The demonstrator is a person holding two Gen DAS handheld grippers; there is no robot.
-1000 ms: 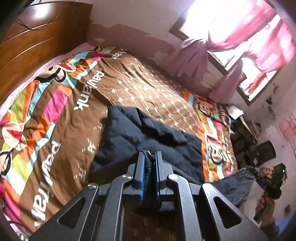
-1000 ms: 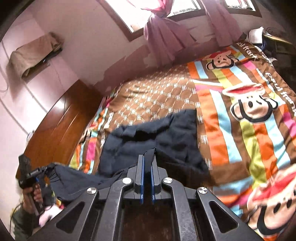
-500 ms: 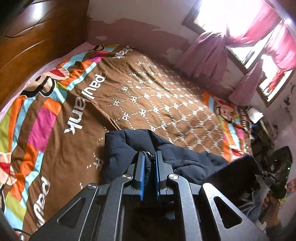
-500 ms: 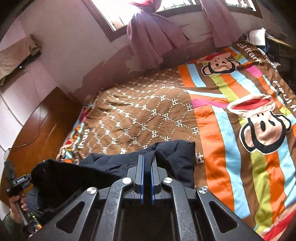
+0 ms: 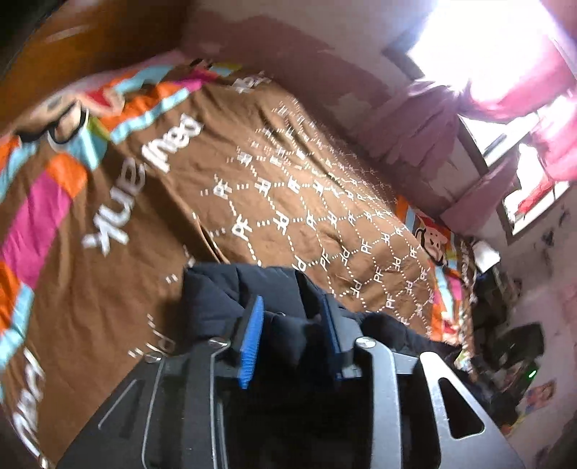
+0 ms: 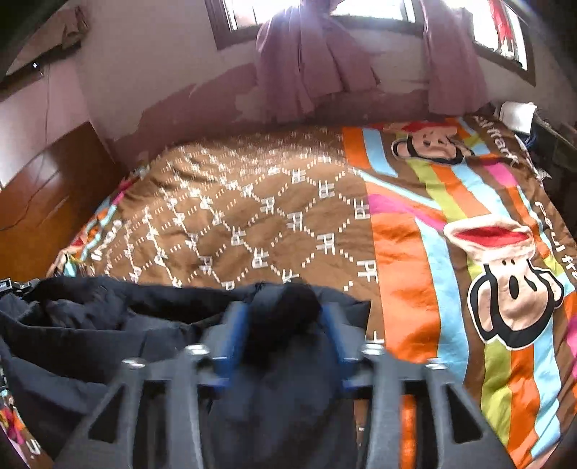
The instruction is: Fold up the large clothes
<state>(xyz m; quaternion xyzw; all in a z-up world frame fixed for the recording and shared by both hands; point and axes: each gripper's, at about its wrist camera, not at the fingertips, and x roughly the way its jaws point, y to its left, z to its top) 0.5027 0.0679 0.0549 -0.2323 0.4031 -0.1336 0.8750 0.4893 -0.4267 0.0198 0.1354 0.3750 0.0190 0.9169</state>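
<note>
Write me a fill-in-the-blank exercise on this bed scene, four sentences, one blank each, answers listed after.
1. The garment lying on the bedspread is dark ____ in colour.
2. The pads on the left gripper are coloured ____.
3. The curtains at the window are knotted, not hanging ____.
4. The cartoon face printed on the striped part of the bedspread is a ____.

Missing words: navy; blue; straight; monkey

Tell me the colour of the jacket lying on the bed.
Dark navy, almost black. The jacket shows best in the right wrist view.
</note>
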